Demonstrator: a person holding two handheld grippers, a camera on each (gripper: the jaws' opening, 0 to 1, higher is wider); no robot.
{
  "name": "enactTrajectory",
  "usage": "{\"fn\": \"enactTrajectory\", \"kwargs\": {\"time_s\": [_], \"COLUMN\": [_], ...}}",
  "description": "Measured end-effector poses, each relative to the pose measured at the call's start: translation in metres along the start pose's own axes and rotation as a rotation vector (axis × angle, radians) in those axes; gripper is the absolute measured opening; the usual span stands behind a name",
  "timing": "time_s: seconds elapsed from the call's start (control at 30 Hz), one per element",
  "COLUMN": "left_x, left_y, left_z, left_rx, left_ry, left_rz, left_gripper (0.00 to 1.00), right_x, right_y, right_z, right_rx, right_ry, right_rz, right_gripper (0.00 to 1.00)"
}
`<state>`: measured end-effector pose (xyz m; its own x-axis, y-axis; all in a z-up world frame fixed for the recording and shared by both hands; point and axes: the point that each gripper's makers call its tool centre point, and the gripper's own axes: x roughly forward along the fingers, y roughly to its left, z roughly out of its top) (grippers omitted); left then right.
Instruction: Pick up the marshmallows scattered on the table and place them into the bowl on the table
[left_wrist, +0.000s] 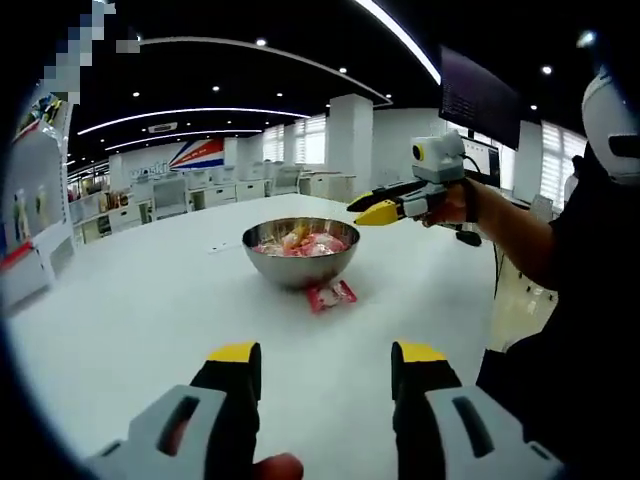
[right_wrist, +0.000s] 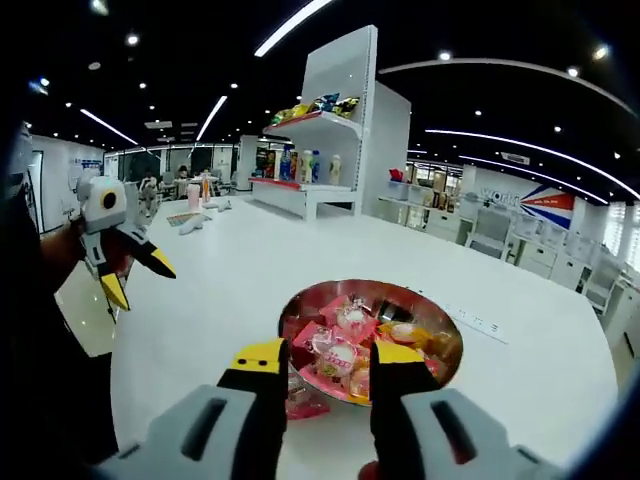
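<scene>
1. In the left gripper view we see one wrapped marshmallow (left_wrist: 331, 295) that lies on the white table (left_wrist: 150, 300), touching or just beside the near foot of the steel bowl (left_wrist: 300, 252). The bowl already holds many wrapped marshmallows.
2. Our left gripper (left_wrist: 327, 368) stands wide, with nothing between its jaws. The marshmallow lies straight ahead of it, far across bare table, almost on the middle line between the jaws.
3. In the right gripper view, our right gripper (right_wrist: 323, 364) hangs over the near rim of the bowl (right_wrist: 440, 310), jaws parted at a medium gap and holding nothing, as far as we can tell. The pink marshmallow (right_wrist: 303, 402) shows between its jaws, just below the rim.
4. We judge that the right gripper is much nearer to it.
5. Its long axis runs roughly left to right in the left gripper view; we cannot tell more exactly.
</scene>
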<state>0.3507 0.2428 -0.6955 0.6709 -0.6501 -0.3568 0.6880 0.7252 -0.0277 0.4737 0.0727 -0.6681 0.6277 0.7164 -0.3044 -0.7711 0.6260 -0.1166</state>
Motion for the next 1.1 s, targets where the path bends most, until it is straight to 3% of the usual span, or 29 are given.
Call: {"fn": "enactTrajectory", "kwargs": {"time_s": [0.2,0.63,0.93,1.1], "left_x": [0.003,0.001,0.002,0.001], "left_y": [-0.004,0.004,0.009,0.011], "left_z": [0.005,0.003,0.009,0.009], "left_rx": [0.015,-0.006,-0.008,-0.007], "left_ry": [-0.020,-0.039,-0.051,-0.049], "left_rz": [-0.035,-0.044,-0.053,-0.051], "left_gripper": [0.53,0.53,0.53,0.53], "right_x": [-0.018,-0.058,-0.073,-0.077], "right_y": [0.006,0.026,0.049,0.057], "right_z": [-0.015,-0.038,-0.061,-0.079], "right_rx": [-0.002,0.031,0.076,0.074], "right_ry": [0.026,0.053,0.062,0.105], "right_rz": [-0.029,-0.041,-0.035,-0.034], "right_gripper": [0.32,0.31,0.31,0.31]}}
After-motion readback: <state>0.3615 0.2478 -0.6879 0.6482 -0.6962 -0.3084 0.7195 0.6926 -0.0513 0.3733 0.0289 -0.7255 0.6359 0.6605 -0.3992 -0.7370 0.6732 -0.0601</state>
